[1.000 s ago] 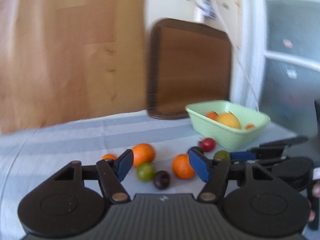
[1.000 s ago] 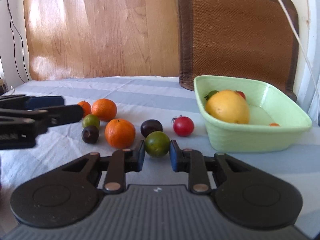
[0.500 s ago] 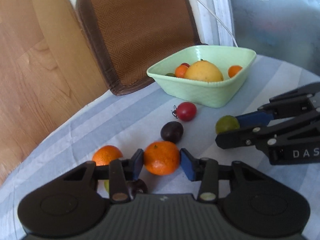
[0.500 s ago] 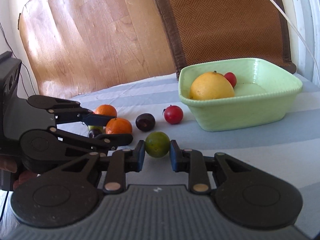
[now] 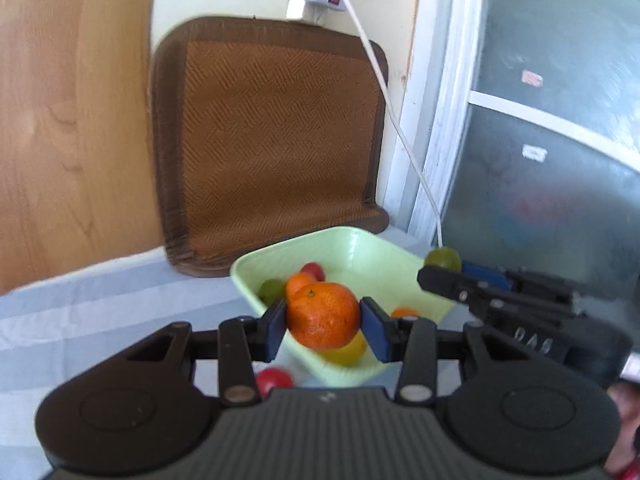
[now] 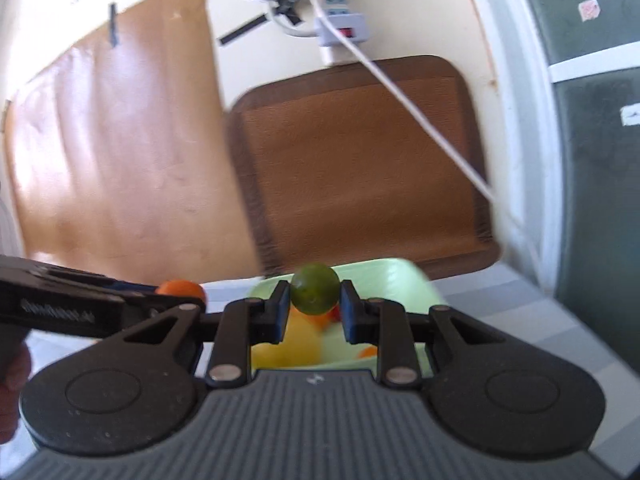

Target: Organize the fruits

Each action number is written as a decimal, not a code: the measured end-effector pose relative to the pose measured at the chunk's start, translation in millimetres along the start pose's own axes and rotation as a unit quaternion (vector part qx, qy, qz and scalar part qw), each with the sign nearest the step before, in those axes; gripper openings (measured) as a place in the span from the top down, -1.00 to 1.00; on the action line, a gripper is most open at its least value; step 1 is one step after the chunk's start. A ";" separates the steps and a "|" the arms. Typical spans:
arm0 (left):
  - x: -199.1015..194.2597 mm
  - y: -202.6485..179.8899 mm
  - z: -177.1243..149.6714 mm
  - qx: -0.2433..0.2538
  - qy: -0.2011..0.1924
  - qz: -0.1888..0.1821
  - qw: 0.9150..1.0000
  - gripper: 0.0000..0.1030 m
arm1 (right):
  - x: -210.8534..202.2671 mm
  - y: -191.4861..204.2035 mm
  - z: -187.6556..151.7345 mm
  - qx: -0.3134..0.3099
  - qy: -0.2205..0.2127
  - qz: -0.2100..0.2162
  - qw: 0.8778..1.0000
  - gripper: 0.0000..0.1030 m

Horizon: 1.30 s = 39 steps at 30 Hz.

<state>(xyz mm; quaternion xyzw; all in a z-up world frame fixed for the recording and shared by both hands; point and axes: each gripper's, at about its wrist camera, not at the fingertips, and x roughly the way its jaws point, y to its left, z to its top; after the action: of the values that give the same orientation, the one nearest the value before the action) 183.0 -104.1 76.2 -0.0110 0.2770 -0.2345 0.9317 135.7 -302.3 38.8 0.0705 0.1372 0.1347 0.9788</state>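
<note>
My left gripper is shut on an orange tangerine and holds it in the air over the near part of the light green bowl. My right gripper is shut on a green fruit and holds it above the same bowl. In the left wrist view the right gripper with the green fruit is over the bowl's right rim. The bowl holds a yellow fruit, a small orange, a red fruit and a green one.
A red tomato lies on the striped cloth just left of the bowl. A brown woven mat leans on the wall behind. A white cable hangs from a power strip. A window frame is at right.
Both grippers rose from the cloth with their fruit and moved over the bowl. The left one closed on the tangerine between the earlier frames.
</note>
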 end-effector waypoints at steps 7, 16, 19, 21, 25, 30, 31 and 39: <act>67.3 -30.7 19.0 0.001 0.021 0.015 1.000 0.22 | 20.7 -20.9 -9.7 -0.017 0.026 -0.043 0.999 0.44; 95.9 -53.2 9.0 0.021 0.033 0.029 0.999 0.20 | 28.6 -20.4 -14.5 -0.033 0.038 -0.061 0.997 0.39; 86.5 -49.5 7.6 0.013 0.027 0.031 0.999 0.11 | 28.8 -26.2 -14.4 -0.015 0.036 -0.055 0.998 0.22; 70.1 -47.0 6.4 0.016 0.010 0.036 0.999 0.11 | 25.7 -28.8 -13.9 -0.002 0.027 -0.048 0.998 0.15; 18.3 -31.1 -4.6 0.006 -0.034 0.040 0.999 0.08 | 22.3 -33.0 -13.0 0.020 0.012 -0.043 0.999 0.16; -54.8 5.2 -40.2 -0.005 -0.069 0.072 0.995 0.02 | 12.8 -34.4 -15.3 0.038 -0.019 -0.060 0.997 0.16; -67.5 14.1 -51.2 -0.005 -0.072 0.089 0.993 0.01 | 10.9 -35.5 -15.0 0.043 -0.024 -0.066 0.997 0.16; -115.6 79.8 -113.0 -0.035 -0.044 0.216 0.975 0.01 | -10.8 -24.1 -22.8 0.108 -0.028 -0.077 0.991 0.16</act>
<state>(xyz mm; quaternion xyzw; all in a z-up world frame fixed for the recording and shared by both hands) 73.3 30.5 27.6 0.0061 0.2392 -0.0168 0.9708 125.0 -326.1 15.6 0.1688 0.1288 0.0411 0.9763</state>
